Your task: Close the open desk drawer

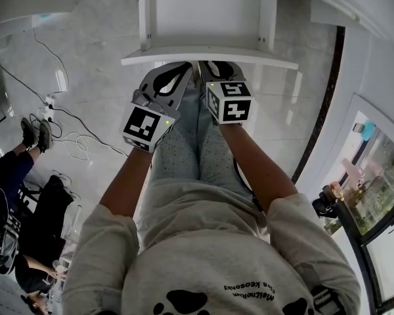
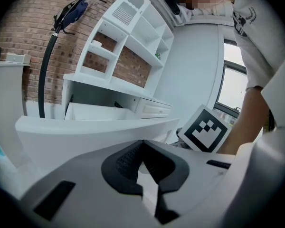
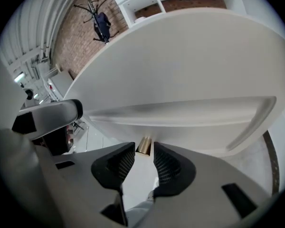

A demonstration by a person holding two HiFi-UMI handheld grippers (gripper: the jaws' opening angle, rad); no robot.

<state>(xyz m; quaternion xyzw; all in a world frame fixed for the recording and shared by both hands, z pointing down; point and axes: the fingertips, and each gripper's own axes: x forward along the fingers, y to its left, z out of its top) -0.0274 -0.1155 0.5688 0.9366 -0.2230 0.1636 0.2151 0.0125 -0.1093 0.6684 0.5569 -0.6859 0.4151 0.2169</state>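
The left gripper [image 2: 142, 144] has its jaws together with nothing in them. It points at the drawer [image 2: 99, 127], whose white front runs crosswise just ahead of and slightly above its tips. Beyond that edge are the open tray and then the desk [image 2: 133, 101]. In the head view the left gripper [image 1: 178, 74] sits just short of the front's underside, left of centre. The drawer [image 1: 262, 60] is pulled well out toward the person. Its front lies side to side across both tools, and its travel runs straight away from them. The right gripper [image 1: 215, 67] sits just beside the left one, with its tips tucked under the front near the middle. In the right gripper view the front [image 3: 190, 80] fills the space above and ahead of the right gripper [image 3: 143, 152]. That gripper's jaws stand apart around a small brass knob [image 3: 143, 145], which lies between the tips but is not pinched, with a little daylight on each side. The right gripper looks like the nearer and better-placed tool, since it is already centred on the knob. Closing should take a push forward along the slide, at right angles to the front. An off-centre shove from the left gripper alone might skew the tray.
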